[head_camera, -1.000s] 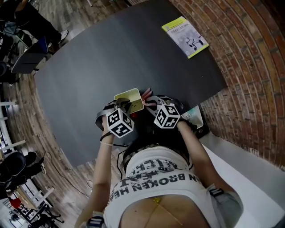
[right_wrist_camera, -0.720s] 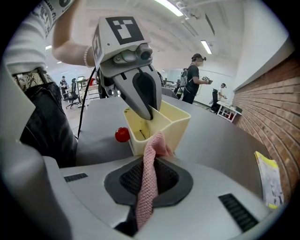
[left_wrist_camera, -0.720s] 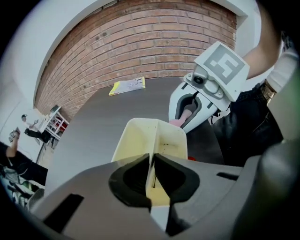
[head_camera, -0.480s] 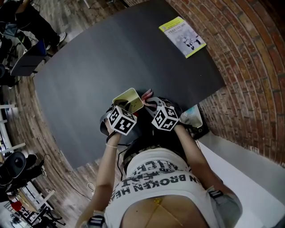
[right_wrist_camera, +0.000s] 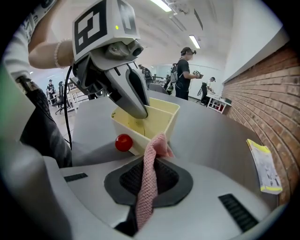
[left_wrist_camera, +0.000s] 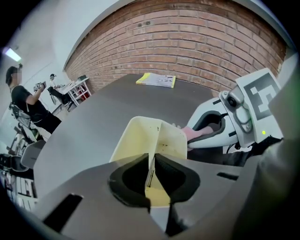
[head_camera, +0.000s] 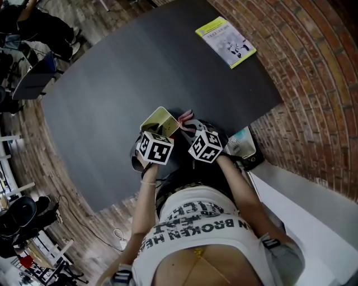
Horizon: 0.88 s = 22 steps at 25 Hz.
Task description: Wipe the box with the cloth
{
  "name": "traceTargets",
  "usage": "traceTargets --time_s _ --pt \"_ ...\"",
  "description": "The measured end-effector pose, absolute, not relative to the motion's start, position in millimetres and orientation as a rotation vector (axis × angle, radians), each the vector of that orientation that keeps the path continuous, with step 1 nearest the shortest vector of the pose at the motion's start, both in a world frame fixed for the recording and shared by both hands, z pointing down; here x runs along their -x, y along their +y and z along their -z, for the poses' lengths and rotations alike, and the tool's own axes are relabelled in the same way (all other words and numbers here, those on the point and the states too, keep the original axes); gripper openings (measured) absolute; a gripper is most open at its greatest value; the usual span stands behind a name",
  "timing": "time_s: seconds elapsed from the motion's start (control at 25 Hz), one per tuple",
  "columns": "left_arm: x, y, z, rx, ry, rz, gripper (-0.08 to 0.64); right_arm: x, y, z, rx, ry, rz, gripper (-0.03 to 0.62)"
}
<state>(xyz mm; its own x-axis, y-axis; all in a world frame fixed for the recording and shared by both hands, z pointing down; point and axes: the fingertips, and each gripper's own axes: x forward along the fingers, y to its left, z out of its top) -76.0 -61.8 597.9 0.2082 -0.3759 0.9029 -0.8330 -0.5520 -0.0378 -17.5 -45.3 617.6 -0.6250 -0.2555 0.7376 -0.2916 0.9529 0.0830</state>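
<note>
The shirt [head_camera: 196,223] bears large block letters; "BROKEN HE" can be read, the other lines cannot. Just beyond the shirt, the left cube [head_camera: 155,148] and right cube [head_camera: 205,146] show black-and-white square markers. Well beyond it, the booklet's [head_camera: 225,40] print is too small to read.

Open-plan lab or office floor. Brick wall [head_camera: 319,95] at 3 o'clock of dark worktop [head_camera: 128,67]; office chairs [head_camera: 19,209] on plank floor [head_camera: 72,187] at 8 o'clock; ceiling strip lights [right_wrist_camera: 162,4]; person [right_wrist_camera: 183,70] standing among desks.
</note>
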Motion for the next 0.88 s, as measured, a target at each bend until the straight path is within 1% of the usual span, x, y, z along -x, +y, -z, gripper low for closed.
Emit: traceTargets --time_s 0.12,0.36,0.52,0.64,0.76,0.84,0.88 --pt "75 -65 -597 -2.002 -1.153 -1.312 0.041 23 -39 -615 -0.393 -2.302 -0.095 0.017" --pt "73 -66 -597 -2.015 -1.192 -1.324 0.040 29 -32 -619 -0.378 -2.303 -0.061 0.017" --pt "71 -66 -590 -2.084 -1.182 -1.233 0.043 17 -38 -616 -0.398 -2.300 -0.079 0.017" --pt "78 -65 -564 -2.221 -1.141 -1.205 0.075 7 -49 -605 -0.434 -2.325 -0.099 0.017" --pt "87 -59 -534 -2.422 -1.040 -1.183 0.077 2 -57 -595 -0.463 -2.347 -0.113 0.017" --pt "97 -53 -525 -2.543 -0.921 -1.244 0.089 1 -60 -593 -0.470 -2.346 -0.104 0.017" --pt "104 -49 -527 -2.581 -0.850 -1.337 0.108 1 -61 -592 -0.470 -2.343 -0.099 0.017"
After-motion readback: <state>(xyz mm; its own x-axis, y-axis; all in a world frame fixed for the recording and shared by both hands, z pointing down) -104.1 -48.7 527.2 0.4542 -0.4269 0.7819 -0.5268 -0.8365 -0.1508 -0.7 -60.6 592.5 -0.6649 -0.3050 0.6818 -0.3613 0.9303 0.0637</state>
